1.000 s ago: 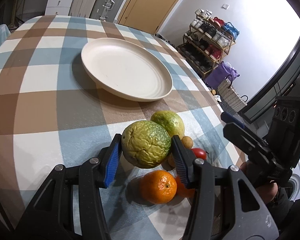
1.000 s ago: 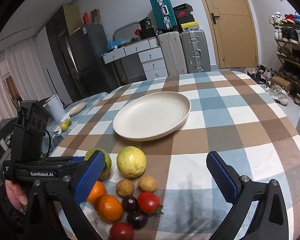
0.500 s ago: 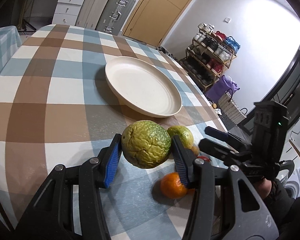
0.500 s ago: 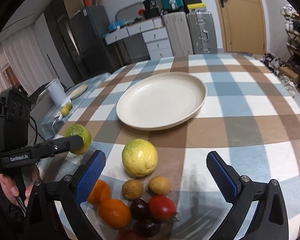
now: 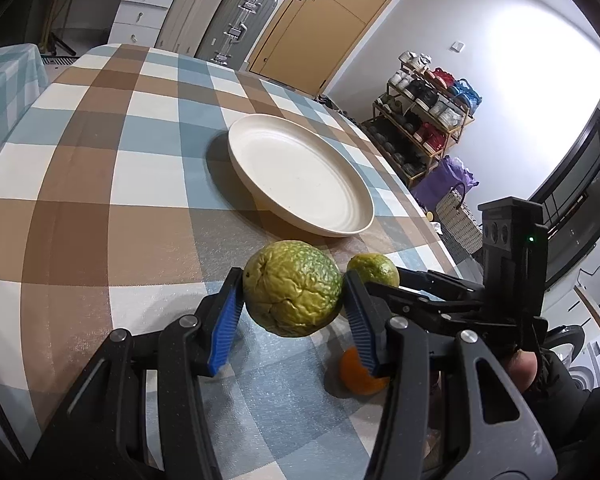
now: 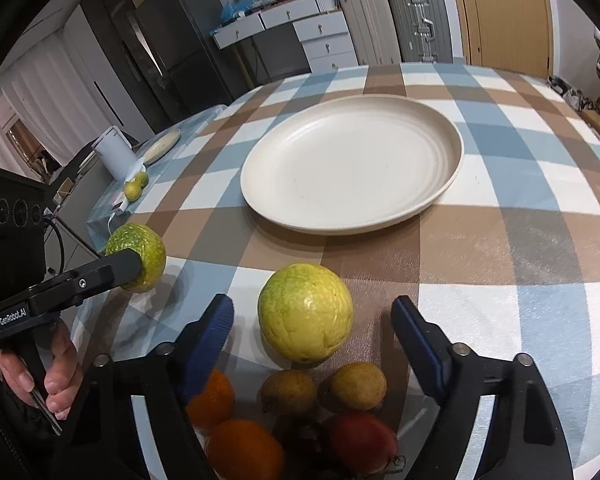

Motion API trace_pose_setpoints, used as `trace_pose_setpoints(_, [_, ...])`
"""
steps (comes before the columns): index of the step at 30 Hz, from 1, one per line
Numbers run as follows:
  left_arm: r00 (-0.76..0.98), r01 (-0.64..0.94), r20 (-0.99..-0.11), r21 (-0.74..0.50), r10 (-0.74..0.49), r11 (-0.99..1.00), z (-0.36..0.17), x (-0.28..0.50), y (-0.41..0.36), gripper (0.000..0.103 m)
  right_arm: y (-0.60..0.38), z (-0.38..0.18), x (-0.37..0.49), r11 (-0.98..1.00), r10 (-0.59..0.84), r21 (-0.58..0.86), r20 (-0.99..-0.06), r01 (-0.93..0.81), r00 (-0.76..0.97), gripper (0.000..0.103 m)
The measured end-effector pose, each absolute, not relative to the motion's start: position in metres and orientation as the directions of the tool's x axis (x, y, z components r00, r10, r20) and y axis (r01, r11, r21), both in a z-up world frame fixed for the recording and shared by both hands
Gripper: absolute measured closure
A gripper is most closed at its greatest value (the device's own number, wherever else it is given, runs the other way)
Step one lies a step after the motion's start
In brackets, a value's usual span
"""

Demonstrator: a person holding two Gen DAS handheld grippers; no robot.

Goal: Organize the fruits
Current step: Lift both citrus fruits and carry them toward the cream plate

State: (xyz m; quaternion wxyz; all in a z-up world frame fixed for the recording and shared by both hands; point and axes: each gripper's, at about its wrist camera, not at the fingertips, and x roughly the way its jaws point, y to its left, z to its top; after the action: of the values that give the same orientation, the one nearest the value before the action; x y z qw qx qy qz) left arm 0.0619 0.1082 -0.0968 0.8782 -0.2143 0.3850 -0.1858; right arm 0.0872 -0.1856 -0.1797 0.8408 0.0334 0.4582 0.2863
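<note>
Wrinkled green fruit (image 5: 294, 288) pinched in my left gripper (image 5: 292, 304), lifted off the checked tablecloth (image 5: 100, 184). Yellow-green fruit (image 6: 305, 312) sits btwn my right gripper (image 6: 312, 320) pads, jaws closing, not touching yet. Cream plate (image 6: 452, 148) beyond, bare.

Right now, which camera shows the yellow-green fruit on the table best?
The right wrist view: the yellow-green fruit sits whole and unobstructed between the closing right claw's fingers, untouched. The left wrist view shows only its top behind the left claw.
</note>
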Motion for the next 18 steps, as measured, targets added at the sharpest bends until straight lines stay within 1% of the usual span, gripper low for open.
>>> trace_pose_setpoints(3, [0.634,0.160,-0.598,-0.519,-0.490,0.840,-0.098,0.062,0.108,0.056,-0.186,-0.182,0.090,0.834,0.514,0.329,-0.755,-0.442,0.408,0.034])
trace_pose_setpoints(4, [0.634,0.159,-0.599,-0.518,-0.489,0.840,-0.098,0.062,0.108,0.056,-0.186,-0.183,0.091,0.833,0.517,0.335,-0.755,-0.440,0.404,0.040])
trace_pose_setpoints(6, [0.635,0.156,-0.601,-0.515,-0.485,0.843,-0.099,0.063,0.107,0.056,-0.188,-0.182,0.091,0.831,0.523,0.344,-0.752,-0.437,0.401,0.045])
trace_pose_setpoints(7, [0.635,0.154,-0.603,-0.514,-0.483,0.844,-0.099,0.063,0.107,0.056,-0.188,-0.183,0.092,0.825,0.533,0.356,-0.749,-0.439,0.394,0.051])
trace_pose_setpoints(8, [0.635,0.153,-0.604,-0.513,-0.482,0.845,-0.099,0.063,0.107,0.056,-0.188,-0.182,0.092,0.818,0.543,0.366,-0.745,-0.443,0.388,0.054])
trace_pose_setpoints(13, [0.635,0.151,-0.612,-0.501,-0.472,0.852,-0.097,0.064,0.103,0.056,-0.189,-0.182,0.089,0.817,0.548,0.370,-0.736,-0.442,0.397,0.054])
trace_pose_setpoints(18, [0.634,0.154,-0.621,-0.483,-0.461,0.862,-0.093,0.070,0.098,0.056,-0.198,-0.177,0.089,0.805,0.576,0.398,-0.703,-0.440,0.417,0.054])
